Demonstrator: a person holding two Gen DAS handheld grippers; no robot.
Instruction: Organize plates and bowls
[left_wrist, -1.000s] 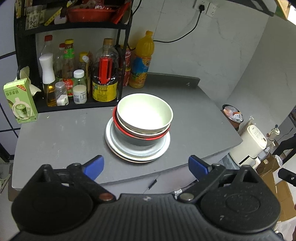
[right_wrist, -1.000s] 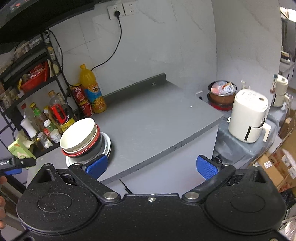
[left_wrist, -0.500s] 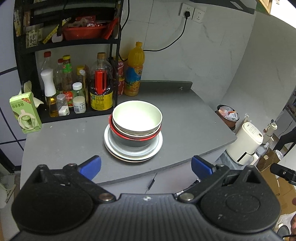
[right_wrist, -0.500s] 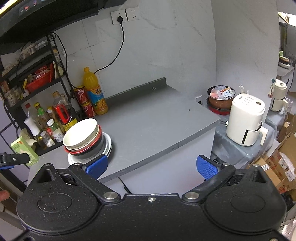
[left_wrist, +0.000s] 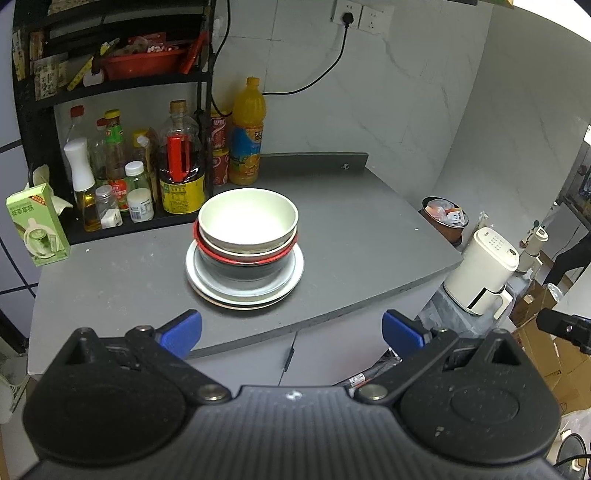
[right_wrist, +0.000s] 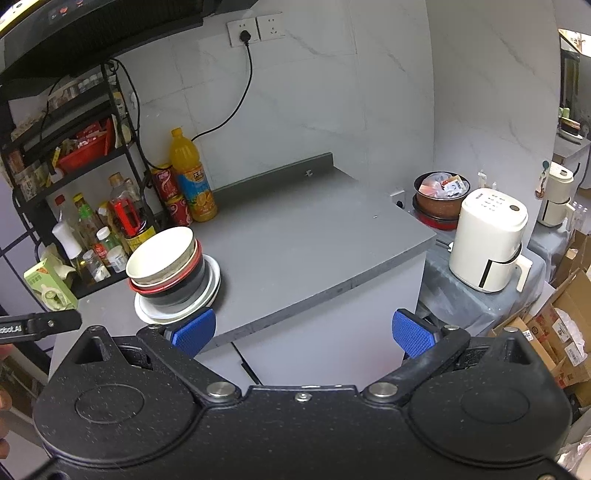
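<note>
While both the left tool (left_wrist: 291, 328) and the right tool (right_wrist: 301, 328) are hanging wide open and empty short of the table (left_wrist: 351, 221), the stacked bowls (left_wrist: 247, 218) and plates (left_wrist: 243, 291) are sitting near its front edge, likely calling for a level approach.

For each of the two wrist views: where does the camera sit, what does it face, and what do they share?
Left wrist: behind the open left tongs, facing the bowl stack on plates head-on; the right tool shows at the right edge.
Right wrist: behind the open right tongs, right of the stack, facing the counter; the left tool shows at the left edge.
Shared: stack, orange bottle, white appliance.
</note>
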